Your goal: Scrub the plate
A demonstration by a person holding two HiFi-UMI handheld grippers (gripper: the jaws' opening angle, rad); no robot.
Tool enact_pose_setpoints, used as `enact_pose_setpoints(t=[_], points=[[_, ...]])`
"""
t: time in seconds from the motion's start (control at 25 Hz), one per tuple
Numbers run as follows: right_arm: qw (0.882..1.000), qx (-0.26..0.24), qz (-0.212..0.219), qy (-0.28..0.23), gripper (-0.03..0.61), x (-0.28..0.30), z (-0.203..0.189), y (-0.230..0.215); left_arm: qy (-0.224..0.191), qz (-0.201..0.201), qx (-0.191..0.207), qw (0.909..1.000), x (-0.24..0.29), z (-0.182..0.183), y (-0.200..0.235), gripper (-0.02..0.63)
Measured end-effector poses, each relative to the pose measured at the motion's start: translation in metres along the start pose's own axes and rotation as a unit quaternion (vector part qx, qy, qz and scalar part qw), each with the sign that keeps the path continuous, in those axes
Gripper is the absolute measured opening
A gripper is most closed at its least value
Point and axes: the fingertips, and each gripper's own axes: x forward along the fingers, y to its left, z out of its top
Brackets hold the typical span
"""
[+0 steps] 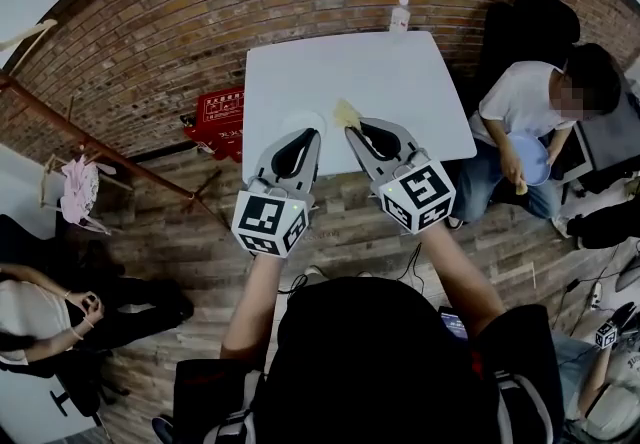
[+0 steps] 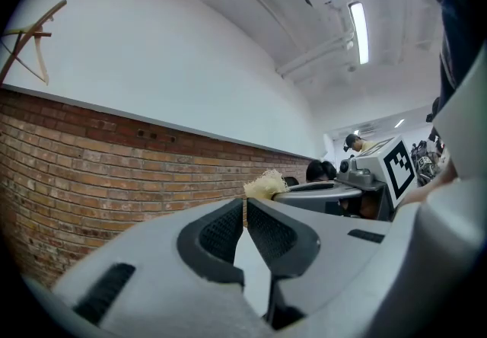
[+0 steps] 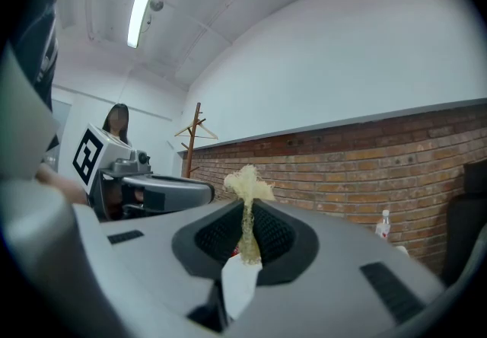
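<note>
**Plate at the tabletop's near edge, just beyond both grippers' tips**

The plate (image 1: 300,120) lies flat on the tabletop (image 1: 400,72), nearest the left gripper (image 1: 308,135), whose fingers are pressed together and seem to hold nothing. The right gripper (image 1: 352,132) has its fingers clenched on a sponge (image 1: 347,113), just right of the plate and apparently above it.

Head view: down onto table (image 1: 400,82); L/R gripper views: level, share brick wall (image 2: 114,161).
</note>
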Motion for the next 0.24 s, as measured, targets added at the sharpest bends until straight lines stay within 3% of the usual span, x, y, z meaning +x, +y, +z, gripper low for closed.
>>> enact_pose_setpoints(t=[0.24], points=[[1.000,-0.002,0.002,-0.002,0.038,0.0046,0.0014,0.0051,-0.002,0.005,0.000,1.0000,-0.0049,0.0003,0.0071,0.032]])
